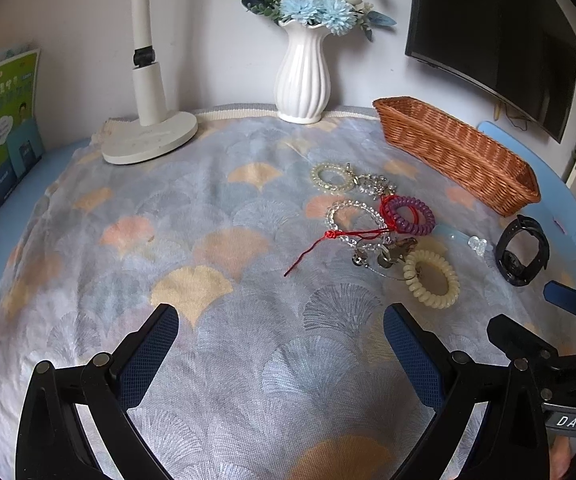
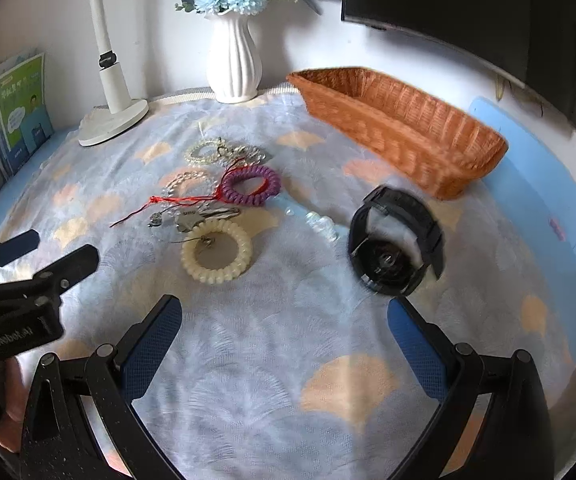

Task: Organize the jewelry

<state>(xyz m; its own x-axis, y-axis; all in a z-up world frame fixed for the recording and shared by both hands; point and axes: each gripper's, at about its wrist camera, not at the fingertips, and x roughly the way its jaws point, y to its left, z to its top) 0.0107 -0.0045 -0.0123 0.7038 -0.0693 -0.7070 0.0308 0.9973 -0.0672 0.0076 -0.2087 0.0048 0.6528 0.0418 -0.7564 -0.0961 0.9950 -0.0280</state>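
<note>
A pile of jewelry lies on the patterned cloth: a cream coil band (image 1: 431,278) (image 2: 216,251), a purple coil band (image 1: 411,215) (image 2: 252,185), clear bead bracelets (image 1: 354,218) (image 2: 183,184), a red cord (image 1: 328,240) (image 2: 167,202) and metal charms (image 1: 384,256). A black watch (image 1: 522,250) (image 2: 398,240) stands to their right. An orange wicker basket (image 1: 454,152) (image 2: 400,128) sits behind. My left gripper (image 1: 279,334) is open and empty, in front of the pile. My right gripper (image 2: 283,322) is open and empty, its right fingertip (image 2: 402,312) just short of the watch.
A white vase (image 1: 303,76) (image 2: 233,60) with blue flowers and a white lamp base (image 1: 149,140) (image 2: 111,122) stand at the back. Books (image 1: 7,120) lean at the left. A dark monitor (image 1: 496,36) hangs at the right. A small clear trinket (image 2: 322,226) lies beside the watch.
</note>
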